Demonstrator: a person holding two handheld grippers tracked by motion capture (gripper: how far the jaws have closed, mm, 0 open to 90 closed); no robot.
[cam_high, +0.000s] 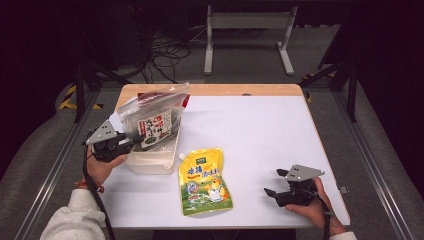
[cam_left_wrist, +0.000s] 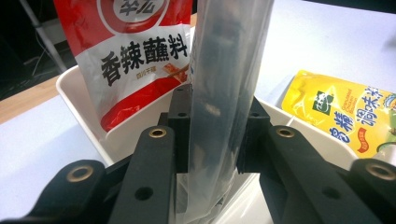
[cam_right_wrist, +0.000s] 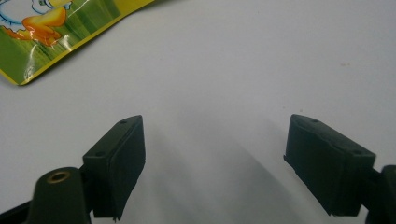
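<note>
- L gripper pinches a clear plastic bag w/ a dark packet inside; both pads press the bag's edge in the left gripper view.
- Bag hangs over a white bin at the table's left, its lower part inside the bin, top tilted toward the far edge.
- Red sauce packet stands in the bin too, just behind the bag, leaning on the wall.
- Yellow spout pouch lies flat on the white table, just beside the bin, apart from both grippers.
- R gripper rests low at the table's right, jaws spread wide, nothing between the 2 pads; pouch corner near, not touching.
</note>
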